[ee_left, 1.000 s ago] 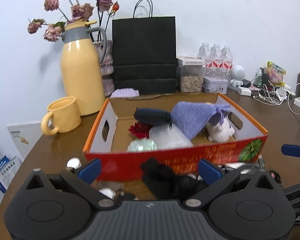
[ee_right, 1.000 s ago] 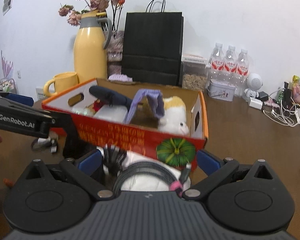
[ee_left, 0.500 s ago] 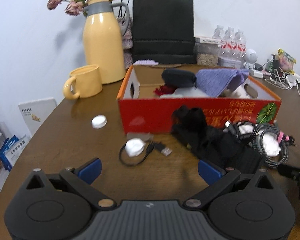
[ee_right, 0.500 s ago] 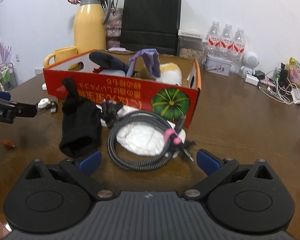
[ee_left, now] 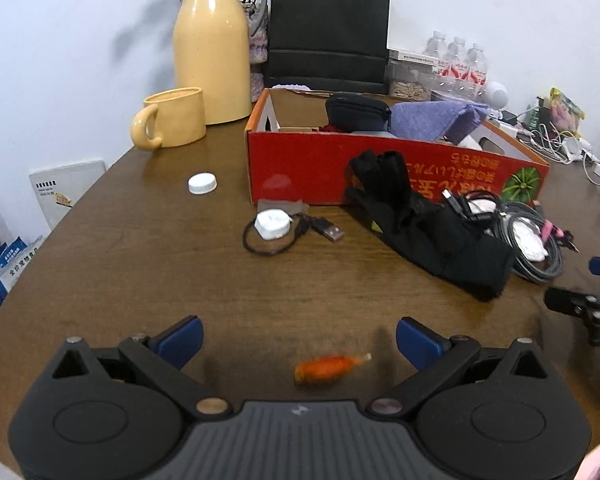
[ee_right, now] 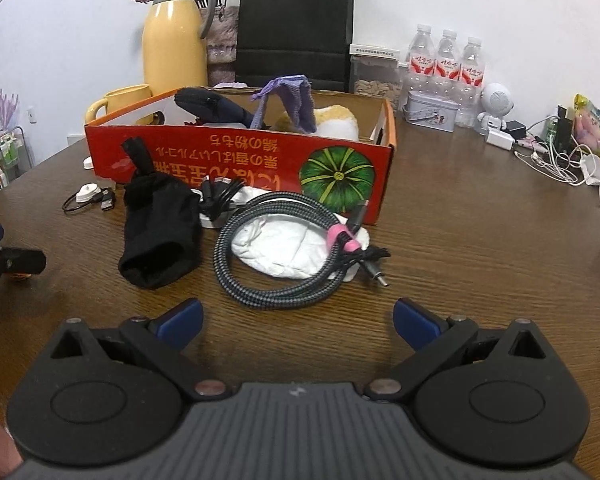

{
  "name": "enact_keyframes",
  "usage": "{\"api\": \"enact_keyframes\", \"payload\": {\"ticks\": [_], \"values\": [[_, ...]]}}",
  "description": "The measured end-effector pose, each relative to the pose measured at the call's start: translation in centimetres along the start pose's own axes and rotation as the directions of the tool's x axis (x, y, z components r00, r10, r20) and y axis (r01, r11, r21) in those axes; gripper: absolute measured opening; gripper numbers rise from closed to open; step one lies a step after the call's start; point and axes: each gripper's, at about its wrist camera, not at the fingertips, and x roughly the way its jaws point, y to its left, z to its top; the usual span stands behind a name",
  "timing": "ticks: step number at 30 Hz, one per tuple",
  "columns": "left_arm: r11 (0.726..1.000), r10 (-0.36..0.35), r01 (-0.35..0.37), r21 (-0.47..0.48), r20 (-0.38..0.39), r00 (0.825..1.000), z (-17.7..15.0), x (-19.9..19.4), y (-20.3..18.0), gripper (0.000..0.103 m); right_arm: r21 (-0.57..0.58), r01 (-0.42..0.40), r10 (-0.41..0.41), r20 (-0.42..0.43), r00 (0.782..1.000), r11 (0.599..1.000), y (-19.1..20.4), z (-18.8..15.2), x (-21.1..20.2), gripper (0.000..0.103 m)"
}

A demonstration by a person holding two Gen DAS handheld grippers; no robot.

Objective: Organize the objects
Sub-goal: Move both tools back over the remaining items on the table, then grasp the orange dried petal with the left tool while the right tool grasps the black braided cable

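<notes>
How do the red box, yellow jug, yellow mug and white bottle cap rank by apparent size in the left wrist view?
1. red box
2. yellow jug, though it stands farther back, so the true order against the box is unsure
3. yellow mug
4. white bottle cap

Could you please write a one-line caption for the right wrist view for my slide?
Open right gripper faces a coiled cable, black glove and red box on the table.

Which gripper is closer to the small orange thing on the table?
Left. The orange object lies between the open fingers of the left gripper. The right gripper is off to its right, facing the coiled braided cable.
</notes>
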Motion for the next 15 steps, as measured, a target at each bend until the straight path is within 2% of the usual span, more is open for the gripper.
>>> {"api": "enact_keyframes", "payload": {"ticks": [3, 6, 7, 8, 11, 15], "values": [[1.000, -0.019, 0.019, 0.006, -0.007, 1.000, -0.9, -0.5, -0.1, 0.095, 0.008, 0.000, 0.000, -0.001, 1.000, 1.000, 0.2, -0.2, 0.1, 0.103], [1.000, -0.022, 0.022, 0.019, 0.007, 1.000, -1.4, -0.8, -0.6, 0.077, 0.024, -0.010, 0.010, 0.004, 1.000, 1.000, 0.3, -0.3, -0.1, 0.103], [0.999, -0.026, 0.026, 0.024, 0.021, 0.999, -1.5, -0.9, -0.7, 0.058, 0.026, -0.010, 0.010, 0.003, 1.000, 1.000, 0.3, -0.3, -0.1, 0.103], [0.999, -0.034, 0.033, 0.026, 0.031, 0.999, -1.4, -1.0, -0.7, 0.033, 0.026, -0.011, 0.011, 0.001, 1.000, 1.000, 0.4, -0.3, 0.0, 0.103], [0.997, -0.076, 0.075, 0.012, 0.043, 0.996, -1.3, -1.3, -0.6, 0.032, 0.027, -0.008, 0.008, 0.004, 1.000, 1.000, 0.6, -0.2, -0.1, 0.103], [0.998, -0.067, 0.065, 0.023, 0.082, 0.994, -1.4, -1.9, -0.8, 0.032, 0.026, -0.008, 0.008, 0.011, 1.000, 1.000, 0.8, -0.2, -0.1, 0.103]]}}
